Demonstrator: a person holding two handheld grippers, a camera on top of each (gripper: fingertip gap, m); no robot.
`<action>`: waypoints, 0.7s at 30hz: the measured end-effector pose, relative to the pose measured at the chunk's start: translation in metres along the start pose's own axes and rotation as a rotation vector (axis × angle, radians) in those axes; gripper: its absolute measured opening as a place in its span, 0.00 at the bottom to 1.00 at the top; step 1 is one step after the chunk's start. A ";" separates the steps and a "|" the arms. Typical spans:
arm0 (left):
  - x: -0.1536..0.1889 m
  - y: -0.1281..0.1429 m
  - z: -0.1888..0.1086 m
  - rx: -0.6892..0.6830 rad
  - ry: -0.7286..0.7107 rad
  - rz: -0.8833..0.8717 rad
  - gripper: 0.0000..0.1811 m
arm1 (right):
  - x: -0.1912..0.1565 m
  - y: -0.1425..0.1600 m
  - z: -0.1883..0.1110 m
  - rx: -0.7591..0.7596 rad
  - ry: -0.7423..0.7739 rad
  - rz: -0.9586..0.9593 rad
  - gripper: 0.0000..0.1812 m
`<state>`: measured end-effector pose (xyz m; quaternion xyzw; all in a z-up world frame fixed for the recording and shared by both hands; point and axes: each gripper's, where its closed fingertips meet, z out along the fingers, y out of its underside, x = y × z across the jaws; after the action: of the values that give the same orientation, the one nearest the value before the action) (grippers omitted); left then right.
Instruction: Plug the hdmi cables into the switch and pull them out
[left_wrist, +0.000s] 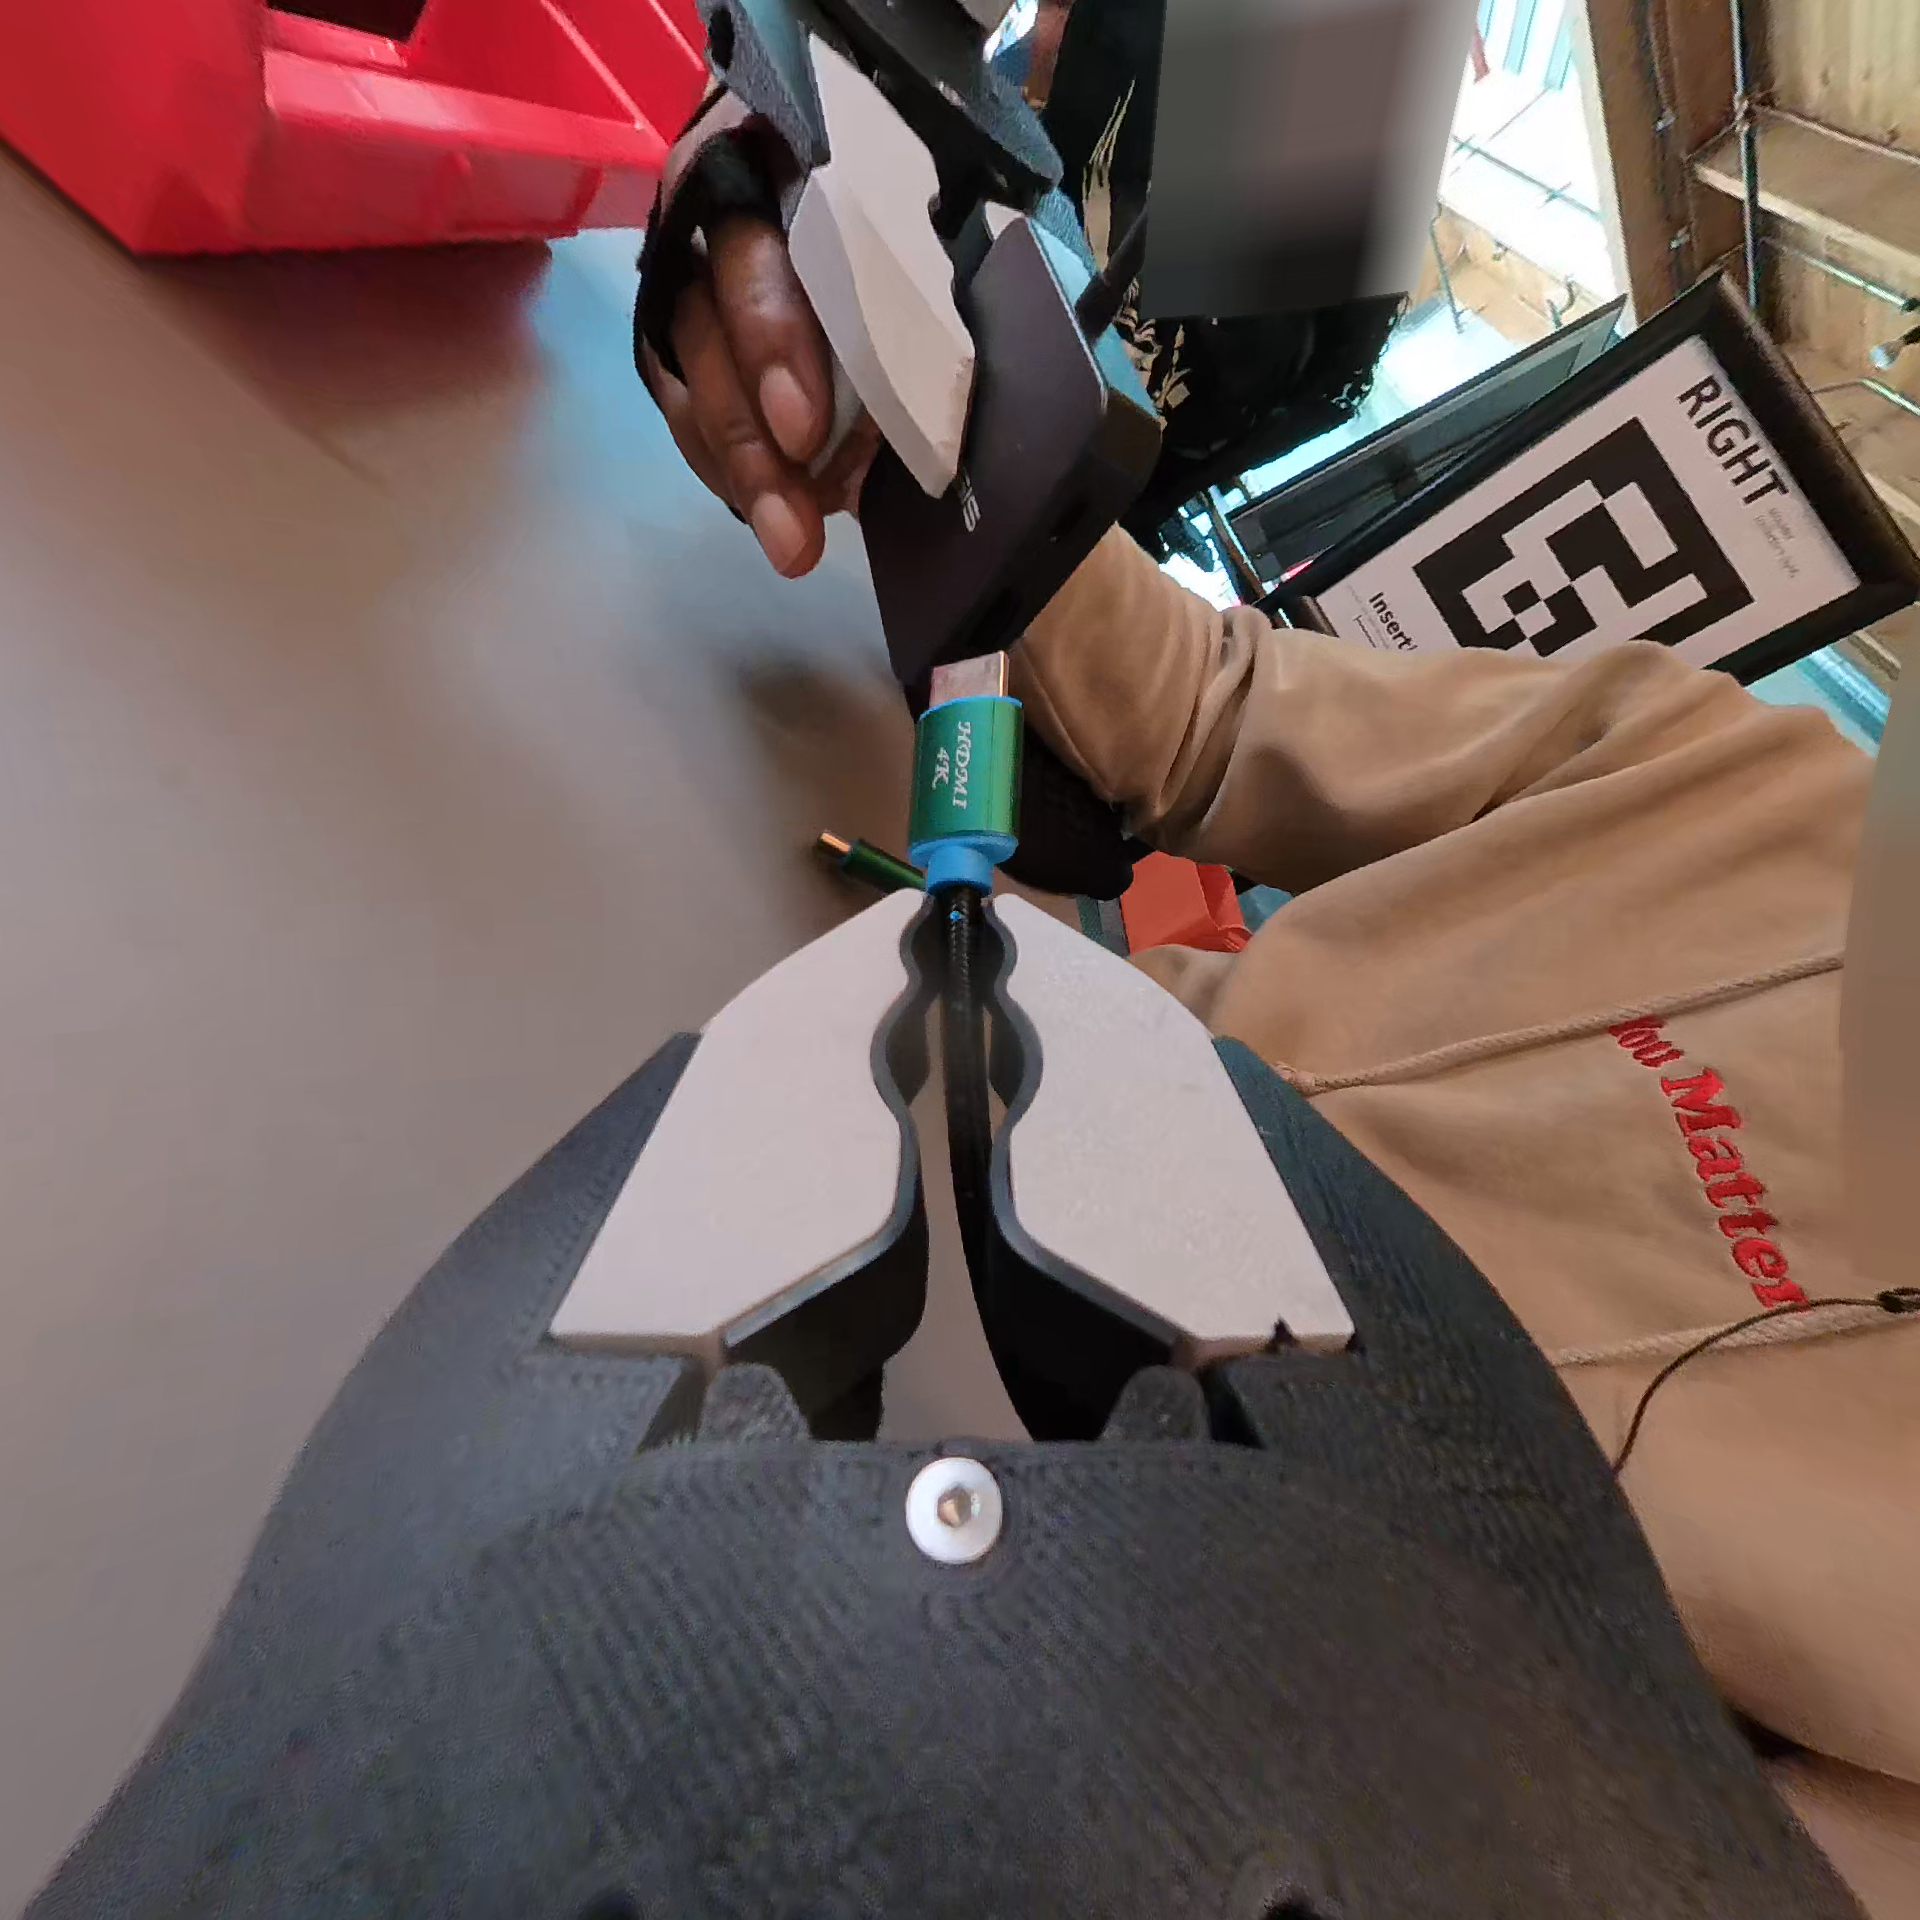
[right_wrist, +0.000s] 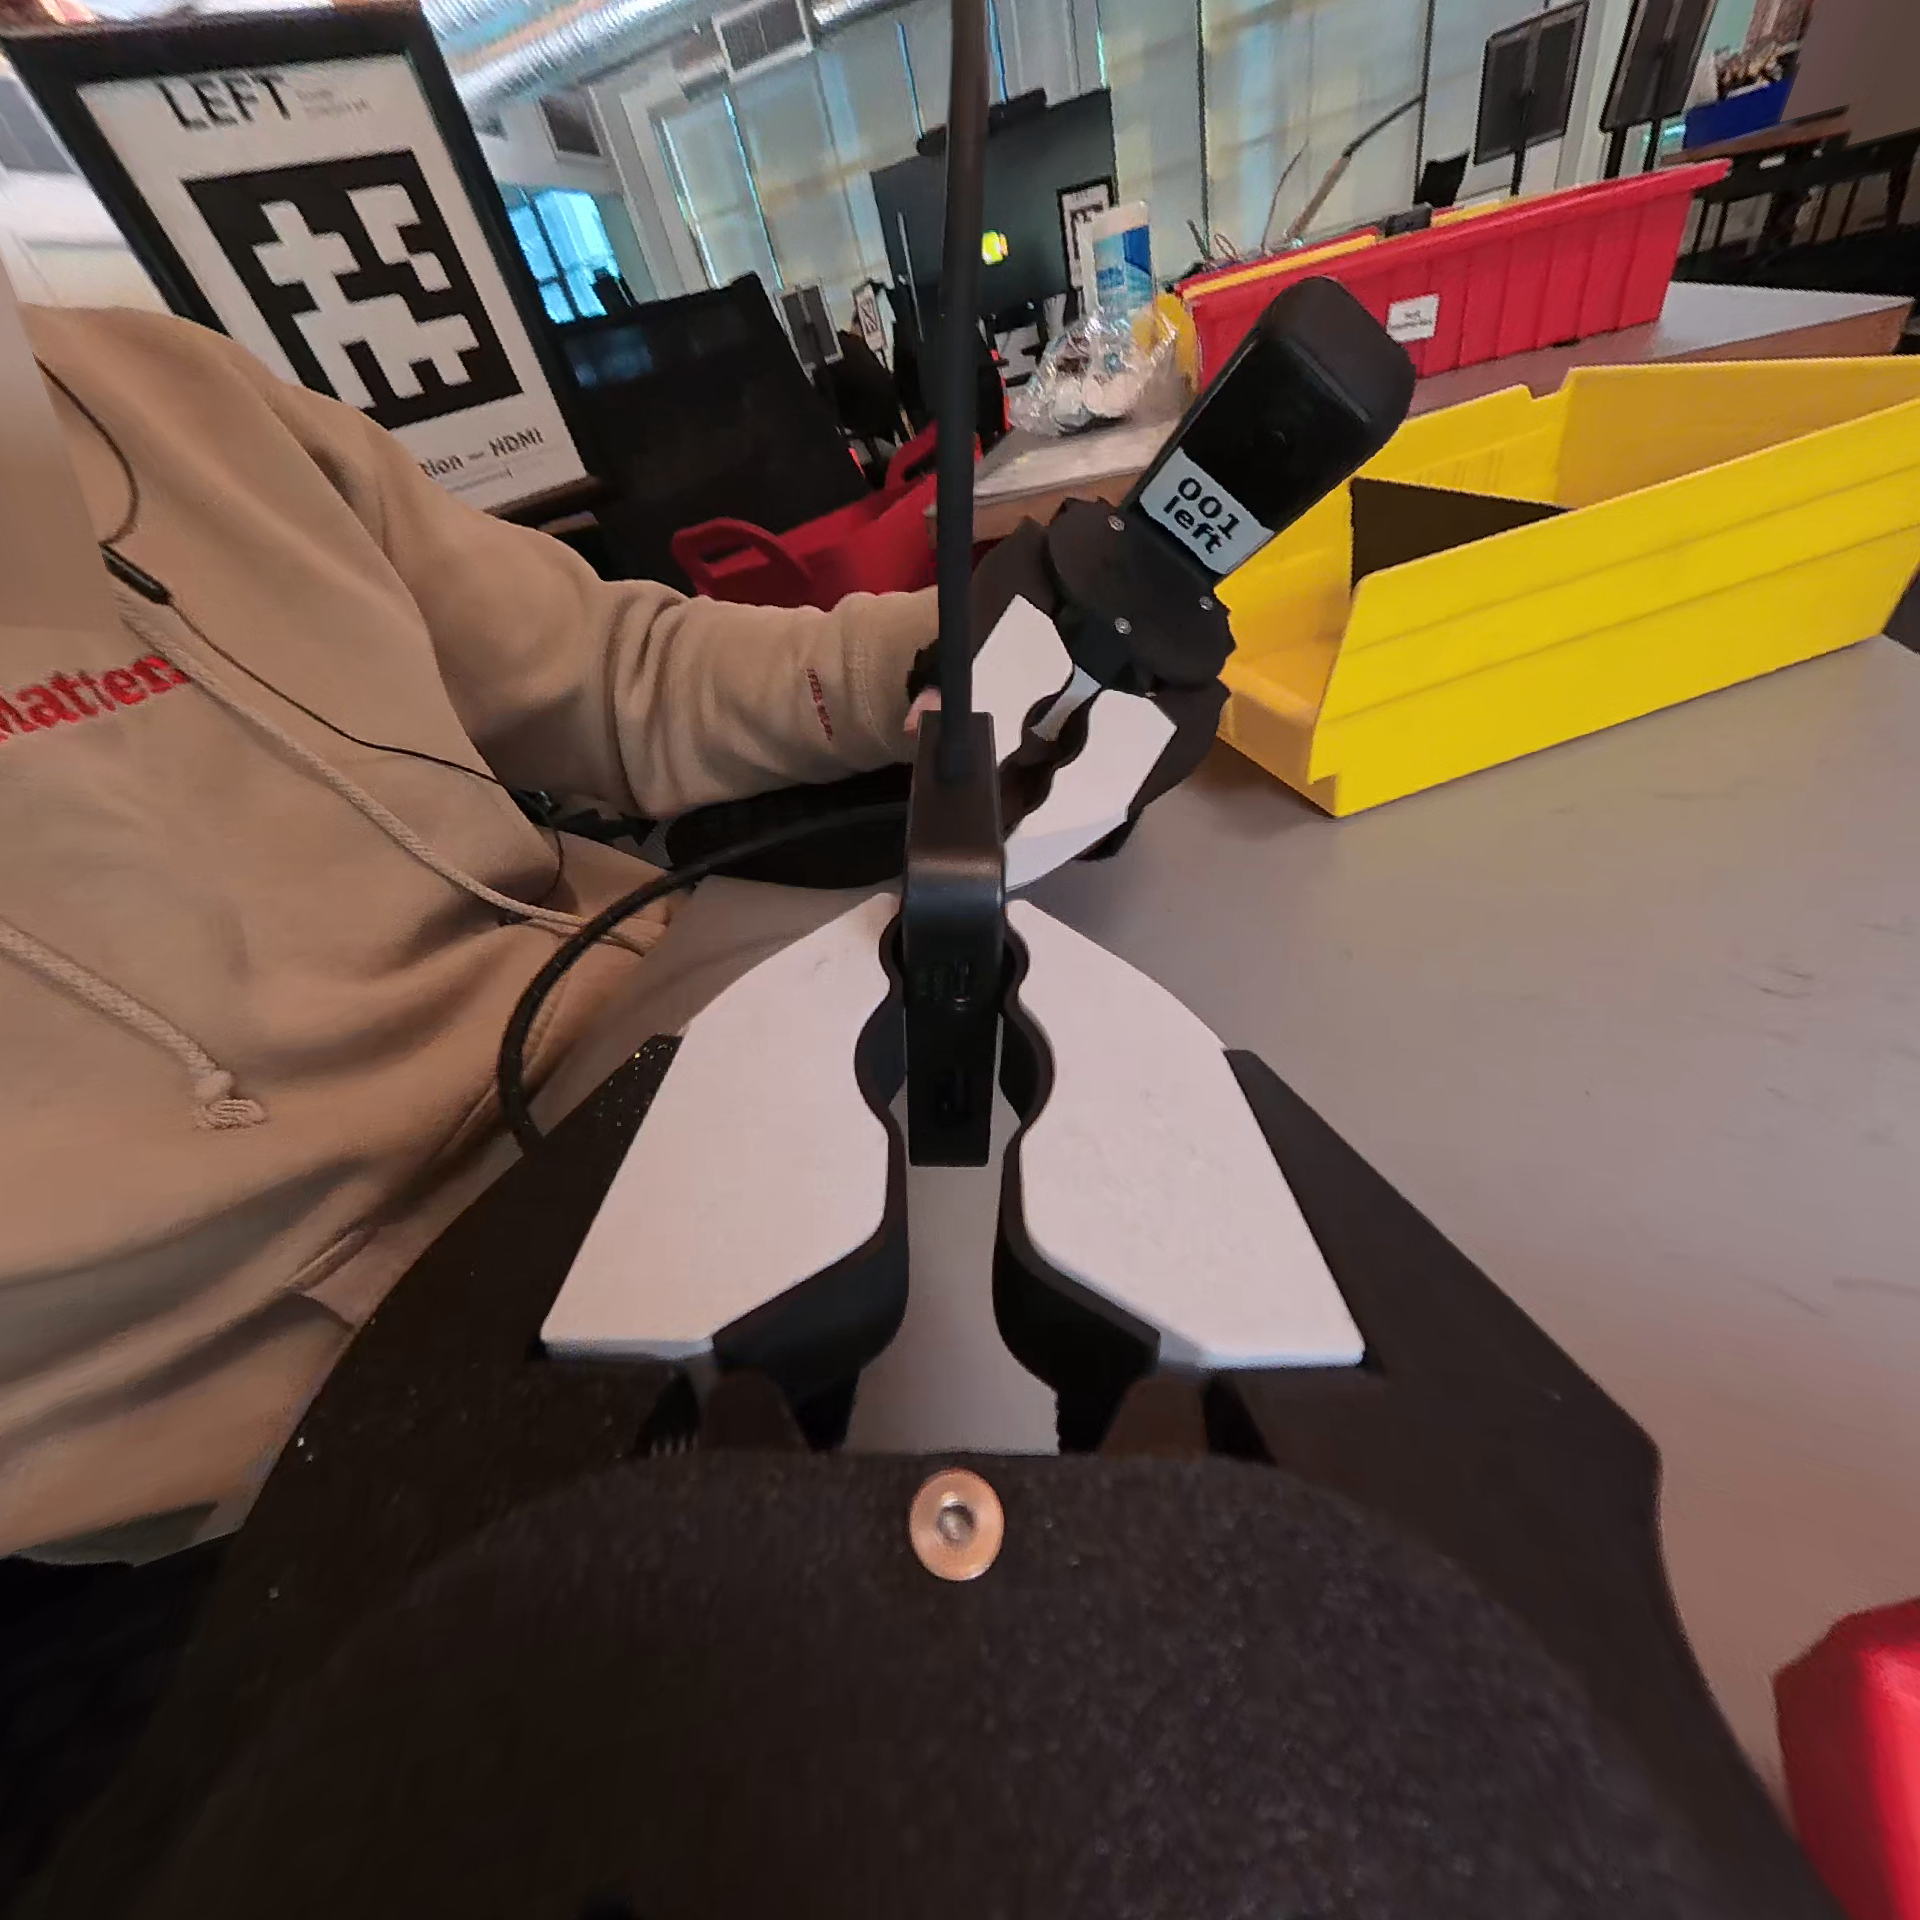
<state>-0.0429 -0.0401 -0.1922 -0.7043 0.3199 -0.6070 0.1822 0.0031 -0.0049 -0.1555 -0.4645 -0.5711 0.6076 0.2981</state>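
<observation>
In the left wrist view my left gripper is shut on a black braided cable just behind its green HDMI plug. The plug's metal tip meets the lower edge of the dark switch; how far it is in, I cannot tell. The right gripper's white fingers hold the switch above the table. In the right wrist view my right gripper is shut on the black switch, held on edge. A black cable rises from its far end. The left gripper shows just beyond.
A second green plug lies on the grey table. A red bin stands at the far left. A yellow bin stands to the right. A person in a tan hoodie sits close. Framed marker signs stand behind. Left tips to right tips: about 8 cm.
</observation>
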 end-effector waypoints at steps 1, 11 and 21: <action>0.000 0.002 0.000 -0.009 0.002 -0.007 0.04 | 0.001 0.001 0.000 -0.006 0.007 -0.002 0.07; -0.004 0.008 0.001 -0.032 0.013 -0.070 0.03 | 0.002 0.012 0.009 -0.089 0.035 -0.058 0.07; -0.005 0.003 -0.004 0.013 0.037 -0.128 0.03 | -0.001 0.005 0.013 -0.104 0.081 -0.166 0.07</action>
<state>-0.0482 -0.0386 -0.1974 -0.7107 0.2733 -0.6326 0.1417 -0.0079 -0.0122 -0.1610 -0.4546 -0.6260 0.5309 0.3458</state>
